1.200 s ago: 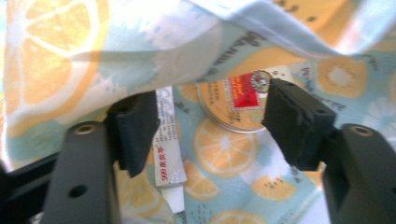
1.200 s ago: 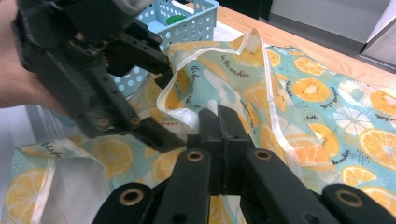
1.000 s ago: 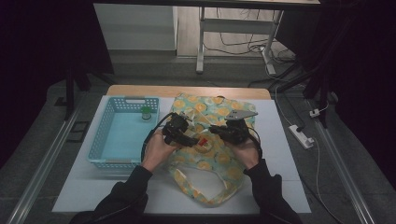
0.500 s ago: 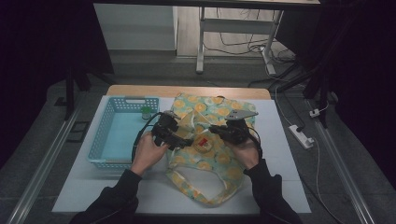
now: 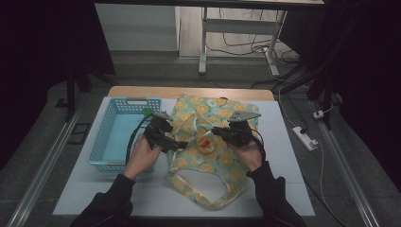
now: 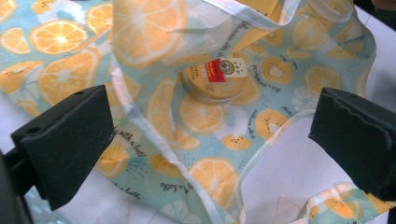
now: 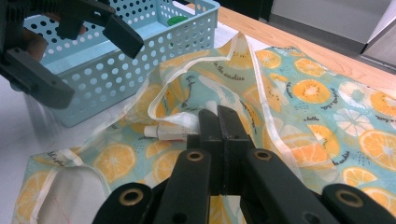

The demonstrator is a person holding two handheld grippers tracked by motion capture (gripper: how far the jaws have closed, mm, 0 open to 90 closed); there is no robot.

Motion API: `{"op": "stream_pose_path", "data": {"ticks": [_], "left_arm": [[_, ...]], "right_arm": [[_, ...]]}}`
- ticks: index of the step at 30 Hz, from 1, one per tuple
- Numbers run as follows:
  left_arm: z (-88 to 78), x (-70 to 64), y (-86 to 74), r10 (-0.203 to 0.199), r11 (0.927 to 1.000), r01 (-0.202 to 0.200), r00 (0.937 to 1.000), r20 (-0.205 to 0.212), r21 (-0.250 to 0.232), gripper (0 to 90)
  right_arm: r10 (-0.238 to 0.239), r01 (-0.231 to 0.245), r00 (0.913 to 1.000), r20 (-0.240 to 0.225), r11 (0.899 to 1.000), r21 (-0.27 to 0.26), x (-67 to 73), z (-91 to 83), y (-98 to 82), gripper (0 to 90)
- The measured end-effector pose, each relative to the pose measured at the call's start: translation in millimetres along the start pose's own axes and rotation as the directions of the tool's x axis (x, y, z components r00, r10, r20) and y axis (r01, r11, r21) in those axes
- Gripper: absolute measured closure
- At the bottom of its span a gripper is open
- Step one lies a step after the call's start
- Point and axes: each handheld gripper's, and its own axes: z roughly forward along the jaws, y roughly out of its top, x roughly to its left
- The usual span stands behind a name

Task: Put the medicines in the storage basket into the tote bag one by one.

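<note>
Two grippers meet over a citrus-print bag (image 5: 208,156) that lies spread on the white bench (image 5: 283,189) in the high view, the left gripper (image 5: 177,144) at the bag's left edge beside a blue basket (image 5: 108,142), the right gripper (image 5: 217,131) over its middle; a small round tin with a red label (image 5: 206,144) rests on the fabric between them. Along the left gripper view, the two black fingers (image 6: 65,140) stand wide apart, released, with the bag's opened edge (image 6: 163,154) and the tin (image 6: 212,79) lying past them. Along the right gripper view, the fingers (image 7: 219,140) are pressed together; whether they pinch the fabric cannot be told. The bag's white-trimmed rim (image 7: 187,126) rises just beyond them, and the left gripper (image 7: 98,56) hangs open before the basket (image 7: 154,51), where a green object (image 7: 177,20) sits.
</note>
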Motion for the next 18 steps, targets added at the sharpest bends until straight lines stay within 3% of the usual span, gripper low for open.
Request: {"op": "stream_pose_path", "data": {"ticks": [7, 18], "left_arm": [[-11.1, 6.7, -6.7, -0.015, 0.9999, 0.015, 0.9998, -0.017, -0.005, 0.0], [-32.6, 25.1, -17.3, -0.039, 0.9985, 0.036, 0.9944, -0.098, -0.041, 0.0]], "right_arm": [[0.0, 0.0, 1.0, 0.0, 1.0, -0.002, 0.4, -0.7, 0.2, 90.0], [0.0, 0.0, 1.0, 0.0, 1.0, -0.002, 0.3, -0.7, 0.0, 90.0]]}}
